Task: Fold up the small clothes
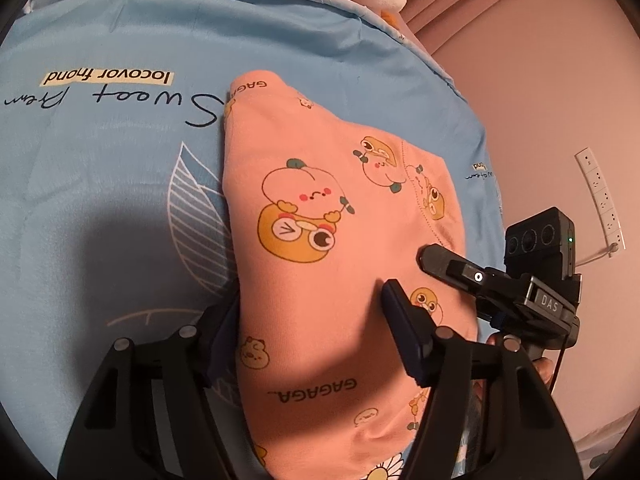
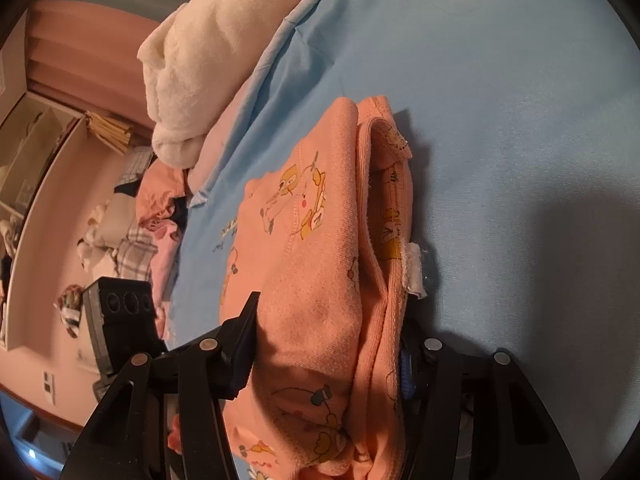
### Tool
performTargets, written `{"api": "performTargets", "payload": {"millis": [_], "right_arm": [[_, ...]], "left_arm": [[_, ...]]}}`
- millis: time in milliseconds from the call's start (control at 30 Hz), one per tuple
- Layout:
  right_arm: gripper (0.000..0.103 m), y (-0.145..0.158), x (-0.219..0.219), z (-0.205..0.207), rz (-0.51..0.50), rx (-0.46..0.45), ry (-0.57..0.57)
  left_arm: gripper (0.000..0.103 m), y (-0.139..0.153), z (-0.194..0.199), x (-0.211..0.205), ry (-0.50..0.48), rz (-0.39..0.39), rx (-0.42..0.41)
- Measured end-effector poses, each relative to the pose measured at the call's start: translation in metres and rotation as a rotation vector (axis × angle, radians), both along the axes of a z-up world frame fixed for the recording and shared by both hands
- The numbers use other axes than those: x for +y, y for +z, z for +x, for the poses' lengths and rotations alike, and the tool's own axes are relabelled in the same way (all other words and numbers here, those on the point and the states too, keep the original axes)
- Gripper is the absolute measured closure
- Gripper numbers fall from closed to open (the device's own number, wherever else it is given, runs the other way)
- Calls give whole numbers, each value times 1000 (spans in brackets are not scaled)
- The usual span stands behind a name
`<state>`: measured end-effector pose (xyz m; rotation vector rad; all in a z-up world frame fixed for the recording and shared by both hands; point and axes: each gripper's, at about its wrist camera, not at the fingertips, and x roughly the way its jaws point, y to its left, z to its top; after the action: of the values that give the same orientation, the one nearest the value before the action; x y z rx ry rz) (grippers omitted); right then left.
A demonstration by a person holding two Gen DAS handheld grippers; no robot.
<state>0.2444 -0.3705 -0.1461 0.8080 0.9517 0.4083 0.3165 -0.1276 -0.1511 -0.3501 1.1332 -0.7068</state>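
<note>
A folded pink garment (image 1: 320,200) printed with cartoon fruit lies on the blue bedsheet (image 1: 100,200). My left gripper (image 1: 308,300) straddles its near part. One finger sits at the cloth's left edge, partly under it, and the other finger (image 1: 400,320) rests on top. In the right wrist view the bunched garment (image 2: 320,240) fills the gap of my right gripper (image 2: 328,320). One fingertip (image 2: 250,316) touches its side, and the other finger is mostly hidden behind the ribbed hem. A white label (image 2: 414,270) sticks out of the hem.
A white fluffy blanket (image 2: 208,60) lies at the sheet's far edge. A pile of mixed clothes (image 2: 132,232) sits beyond the bed's left side. A power strip (image 1: 600,200) hangs on the pink wall. Bare blue sheet (image 2: 500,120) spreads to the right.
</note>
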Motion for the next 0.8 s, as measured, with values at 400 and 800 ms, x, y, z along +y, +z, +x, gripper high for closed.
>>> {"api": "performTargets", "payload": {"millis": [400,800], "right_arm": [[46,2,1,0,-20,-18,-1],[48,2,1,-1,-29,-38,-2]], "left_arm": [[39,1,-1,-7,-11,60,-37],[41,3,1,-15,-16,109,-61]]}}
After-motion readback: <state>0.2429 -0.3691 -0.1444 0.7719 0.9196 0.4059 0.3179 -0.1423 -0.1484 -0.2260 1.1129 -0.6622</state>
